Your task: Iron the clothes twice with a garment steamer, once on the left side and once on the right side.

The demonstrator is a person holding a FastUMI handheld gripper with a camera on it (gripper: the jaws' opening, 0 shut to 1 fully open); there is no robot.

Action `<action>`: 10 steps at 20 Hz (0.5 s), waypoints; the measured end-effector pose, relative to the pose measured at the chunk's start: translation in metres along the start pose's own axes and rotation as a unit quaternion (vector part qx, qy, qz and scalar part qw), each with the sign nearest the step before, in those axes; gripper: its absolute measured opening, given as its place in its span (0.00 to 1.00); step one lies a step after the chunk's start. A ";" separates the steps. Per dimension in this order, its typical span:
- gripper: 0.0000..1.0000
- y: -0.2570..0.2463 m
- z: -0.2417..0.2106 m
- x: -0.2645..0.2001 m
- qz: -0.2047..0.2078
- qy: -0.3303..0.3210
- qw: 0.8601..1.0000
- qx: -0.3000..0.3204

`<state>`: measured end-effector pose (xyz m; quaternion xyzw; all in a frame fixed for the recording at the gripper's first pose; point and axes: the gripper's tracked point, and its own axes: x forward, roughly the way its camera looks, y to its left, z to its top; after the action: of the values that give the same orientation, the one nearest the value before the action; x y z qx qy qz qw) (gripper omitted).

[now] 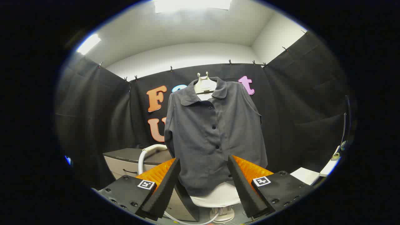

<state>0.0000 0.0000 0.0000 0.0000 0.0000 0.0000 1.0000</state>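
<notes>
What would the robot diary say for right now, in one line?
claw: open, holding nothing | shirt: on hanger, buttoned, beyond fingers | steamer head: white, low between fingers, not gripped | hose: beside shirt | ironing: not begun

Claw [203, 165] open; shirt [212, 131] blocks ahead, free L/R

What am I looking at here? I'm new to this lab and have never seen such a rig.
A person holds a hand-held gripper; a fisheye camera riding on it looks forward along its two fingers, which stand open and hold nothing. Beyond them a dark grey shirt hangs buttoned on a pale hanger. Below its hem sits a white rounded part, probably the steamer. A white hose curves beside a low cabinet.
</notes>
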 end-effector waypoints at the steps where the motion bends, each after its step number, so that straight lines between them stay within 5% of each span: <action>1: 0.98 0.001 0.000 0.000 0.002 -0.001 1.000 0.000; 10: 0.98 0.006 0.002 -0.002 0.008 -0.003 1.000 -0.003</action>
<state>-0.0022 0.0062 0.0018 -0.0026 -0.0033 0.0084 1.0000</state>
